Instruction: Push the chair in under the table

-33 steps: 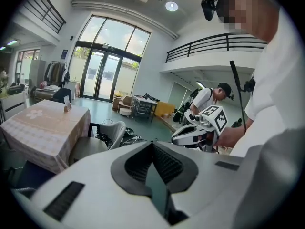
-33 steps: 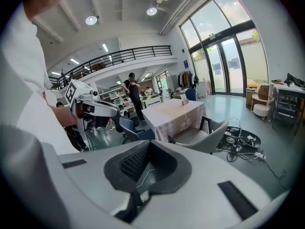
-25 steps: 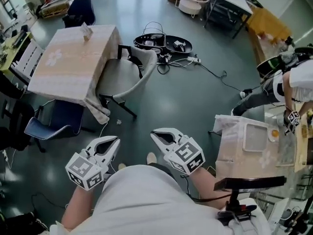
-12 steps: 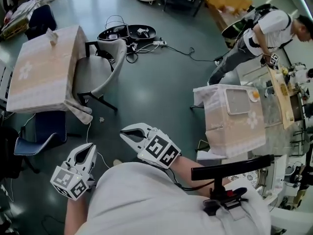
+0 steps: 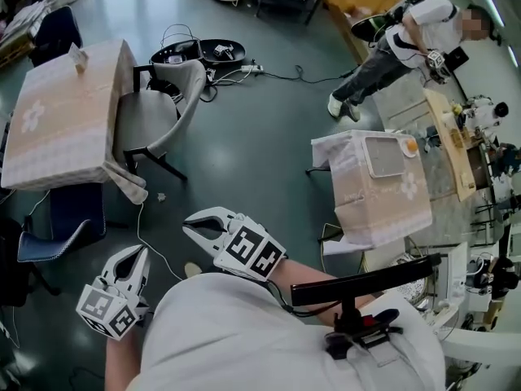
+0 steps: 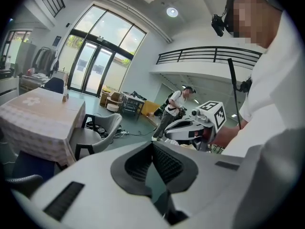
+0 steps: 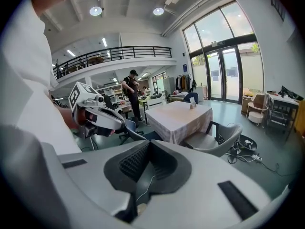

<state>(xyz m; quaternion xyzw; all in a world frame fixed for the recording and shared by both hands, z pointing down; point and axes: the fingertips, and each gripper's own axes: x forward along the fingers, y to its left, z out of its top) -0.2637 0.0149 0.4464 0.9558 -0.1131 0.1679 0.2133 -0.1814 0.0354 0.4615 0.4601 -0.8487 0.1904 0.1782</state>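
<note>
Hovering well short of chair (image 5: pixel 156 111): left fingers (image 5: pixel 140 265), right fingers (image 5: pixel 207 214) clenched, empty. Chair far ahead of both, beside tabletop (image 5: pixel 57 129), seat still showing. Clenched tips probably meant for pushing, not grasping.

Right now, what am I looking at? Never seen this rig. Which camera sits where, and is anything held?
There is no robot here. A person carries a hand-held gripper in each hand. The top-down picture comes from a camera on that person's head. In it, the left hand-held gripper is at lower left and the right hand-held gripper is near the middle. The other two pictures come from cameras riding on each gripper, looking along its jaws. Both pairs of jaws are closed and hold nothing. Ahead, a grey chair stands pulled out from a cloth-covered table, which has a small card stand on it. Neither gripper touches the chair yet.
</note>
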